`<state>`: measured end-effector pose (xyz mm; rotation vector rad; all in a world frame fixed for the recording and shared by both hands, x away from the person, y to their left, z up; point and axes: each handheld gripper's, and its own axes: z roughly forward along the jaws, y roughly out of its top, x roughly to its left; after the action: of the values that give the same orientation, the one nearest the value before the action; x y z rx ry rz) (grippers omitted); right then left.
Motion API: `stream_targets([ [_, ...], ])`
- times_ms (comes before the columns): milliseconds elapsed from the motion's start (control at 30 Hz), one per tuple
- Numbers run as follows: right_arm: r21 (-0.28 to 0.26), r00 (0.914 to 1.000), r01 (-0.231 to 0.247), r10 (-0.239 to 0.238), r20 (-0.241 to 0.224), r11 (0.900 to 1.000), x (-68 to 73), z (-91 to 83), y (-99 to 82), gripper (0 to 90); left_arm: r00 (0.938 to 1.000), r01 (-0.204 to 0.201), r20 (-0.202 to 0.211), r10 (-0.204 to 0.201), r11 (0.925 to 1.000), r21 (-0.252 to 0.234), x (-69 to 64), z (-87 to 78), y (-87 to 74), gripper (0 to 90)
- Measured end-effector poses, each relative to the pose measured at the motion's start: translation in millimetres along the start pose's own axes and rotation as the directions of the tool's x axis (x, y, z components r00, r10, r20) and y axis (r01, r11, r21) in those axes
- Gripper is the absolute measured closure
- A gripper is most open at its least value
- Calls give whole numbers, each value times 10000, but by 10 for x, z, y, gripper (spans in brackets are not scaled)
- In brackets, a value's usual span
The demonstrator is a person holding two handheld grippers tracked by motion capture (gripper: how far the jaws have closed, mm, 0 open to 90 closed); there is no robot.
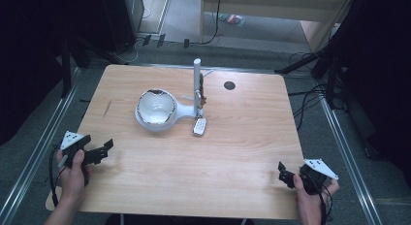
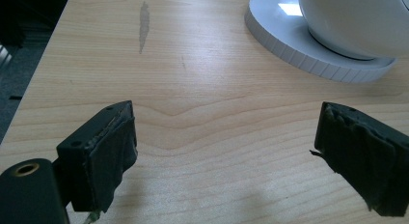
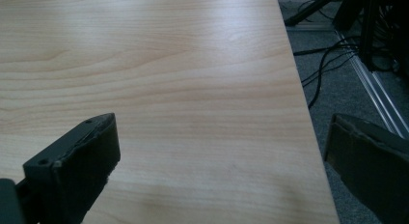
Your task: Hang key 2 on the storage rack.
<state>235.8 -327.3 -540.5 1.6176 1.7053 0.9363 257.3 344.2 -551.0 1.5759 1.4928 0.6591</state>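
Observation:
A white bowl (image 1: 156,107) with a shiny inside sits on a round white base (image 1: 145,124) near the table's middle back. An upright white post (image 1: 197,82) joins that base on its right. A small pale fob-like object (image 1: 199,126) lies at the post's foot. My left gripper (image 1: 104,150) rests open at the table's left front, nothing between its jaws. In the left gripper view, my left gripper (image 2: 226,122) points at the base (image 2: 313,62) and the bowl (image 2: 357,21), well short of them. My right gripper (image 1: 282,172) is open at the right front corner. The right gripper view shows my right gripper (image 3: 222,127) over bare wood.
The wooden table (image 1: 242,137) has a black round hole (image 1: 229,85) at the back right. A grey smear (image 2: 143,21) marks the wood on the left. Past the table's right edge (image 3: 308,118) lie floor cables (image 3: 323,64) and a metal rail (image 3: 376,98).

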Motion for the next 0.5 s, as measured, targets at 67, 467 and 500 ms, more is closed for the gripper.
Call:
stream_targets([
  [67, -19, 10000, -52, 52, 22, 10000, -34, -25, -27, 0, 10000, 13, 2, -13, 10000, 0, 1, 0, 0, 80],
  [467, -340, 9992, -274, 264, -314, 9990, -112, -110, -150, 0, 10000, 12, -6, -12, 10000, 7, 2, 0, 0, 80],
  [500, -382, 9993, -227, 215, -301, 9990, -105, -113, -152, 0, 10000, 24, -11, -24, 10000, 23, 3, 0, 1, 80],
])
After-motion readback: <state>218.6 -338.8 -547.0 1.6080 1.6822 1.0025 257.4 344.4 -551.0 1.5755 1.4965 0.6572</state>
